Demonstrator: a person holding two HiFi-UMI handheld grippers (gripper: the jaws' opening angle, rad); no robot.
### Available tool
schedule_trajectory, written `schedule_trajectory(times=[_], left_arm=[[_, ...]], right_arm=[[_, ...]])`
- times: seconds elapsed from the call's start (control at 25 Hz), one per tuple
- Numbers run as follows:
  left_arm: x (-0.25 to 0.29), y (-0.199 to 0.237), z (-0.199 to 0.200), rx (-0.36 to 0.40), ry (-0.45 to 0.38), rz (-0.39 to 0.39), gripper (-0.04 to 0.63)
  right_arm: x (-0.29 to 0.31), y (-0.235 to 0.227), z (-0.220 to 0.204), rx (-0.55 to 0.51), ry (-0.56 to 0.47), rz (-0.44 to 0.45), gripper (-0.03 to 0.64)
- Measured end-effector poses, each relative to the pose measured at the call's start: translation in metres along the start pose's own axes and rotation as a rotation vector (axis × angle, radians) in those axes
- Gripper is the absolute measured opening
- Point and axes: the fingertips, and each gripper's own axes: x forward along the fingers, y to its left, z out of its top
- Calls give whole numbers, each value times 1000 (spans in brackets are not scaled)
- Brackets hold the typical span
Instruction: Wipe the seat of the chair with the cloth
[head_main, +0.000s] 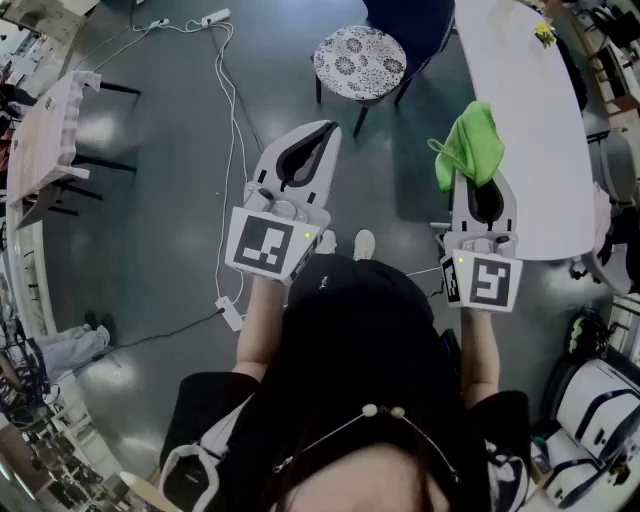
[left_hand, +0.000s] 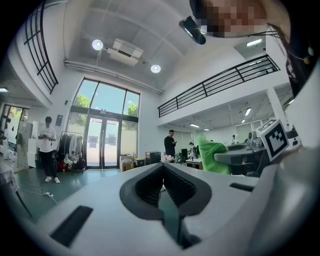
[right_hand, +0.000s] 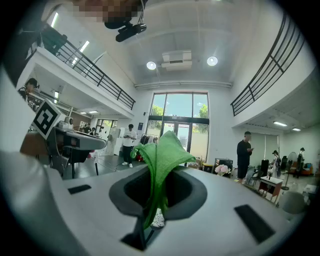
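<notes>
The chair (head_main: 360, 62) is a round stool with a black-and-white patterned seat, standing on the grey floor ahead of me in the head view. A green cloth (head_main: 470, 145) sticks up out of my right gripper (head_main: 478, 172), which is shut on it and held up in the air to the right of the chair. The cloth (right_hand: 161, 152) fills the jaws in the right gripper view. My left gripper (head_main: 322, 130) is shut with nothing in it, held level just short of the chair. Its jaws (left_hand: 162, 167) meet at the tip.
A long white table (head_main: 530, 120) runs along the right side, close beside the right gripper. White cables (head_main: 232, 120) and a power strip trail over the floor at left. A pale table (head_main: 45, 135) stands at far left. People stand far off in the hall.
</notes>
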Motion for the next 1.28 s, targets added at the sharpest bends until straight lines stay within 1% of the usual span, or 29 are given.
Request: schedule_trajectory(times=[0.12, 0.24, 0.44, 0.56, 0.68, 0.88, 1.12, 1.28], left_arm=[[3, 0, 1, -10, 6, 16, 5], [7, -4, 1, -10, -14, 7, 6], [15, -9, -1, -18, -13, 9, 5], [22, -16, -2, -22, -11, 13, 5], [29, -24, -2, -17, -9, 19, 5], [31, -32, -10, -14, 15, 41, 5], [35, -18, -19, -37, 35, 80, 5], [52, 0, -23, -43, 30, 81, 5]], right_arm=[[-1, -3, -2, -2, 7, 6, 49], [0, -9, -4, -1, 10, 6, 49], [-1, -18, -8, -10, 18, 6, 49], [-3, -31, -12, -8, 26, -3, 49], [-5, -48, -18, 19, 33, -9, 51], [-5, -70, -30, 36, 43, -13, 51], [11, -73, -37, 33, 57, 14, 52], [35, -76, -43, 27, 69, 11, 52]])
